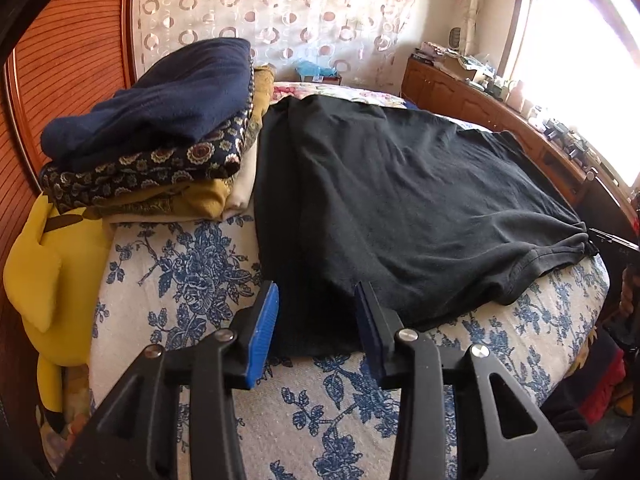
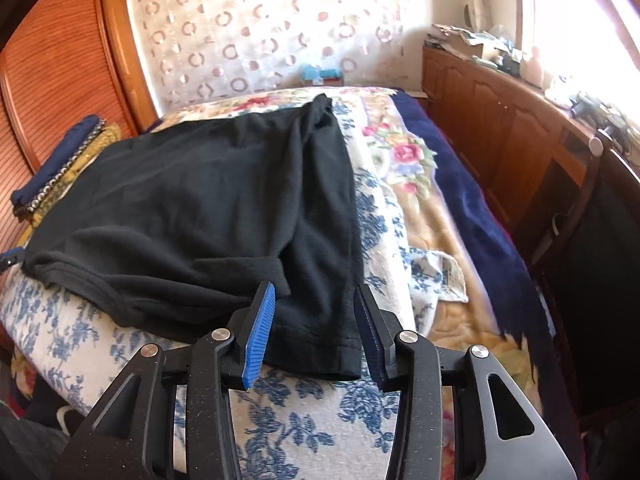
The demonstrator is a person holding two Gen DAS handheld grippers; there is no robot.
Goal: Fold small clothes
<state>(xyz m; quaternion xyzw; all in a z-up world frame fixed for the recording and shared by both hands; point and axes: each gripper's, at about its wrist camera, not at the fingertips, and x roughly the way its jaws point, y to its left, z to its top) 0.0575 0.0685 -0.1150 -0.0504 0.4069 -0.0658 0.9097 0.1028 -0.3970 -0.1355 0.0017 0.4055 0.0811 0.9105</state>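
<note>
Nearest, two sets of tongs hang over the front edge of the bed. The left tongs stand partly open, nothing pinched, with the near left corner of the one black shirt lying between and just beyond the blue pads. The right tongs are likewise partly open and gripping nothing, straddling the shirt's near right hem. The shirt lies spread flat across the blue-flowered sheet, one sleeve folded in over the body on the right side.

Left of the shirt and touching its edge is one stack of folded clothes: a navy piece on top, a patterned dark one under it, mustard and cream ones below. One yellow plush toy hangs at the bed's left edge below the stack.

Farther back, a floral blanket covers the rest of the bed. One wooden cabinet runs along the right beneath one bright window, and a circle-patterned curtain hangs at the far wall.
</note>
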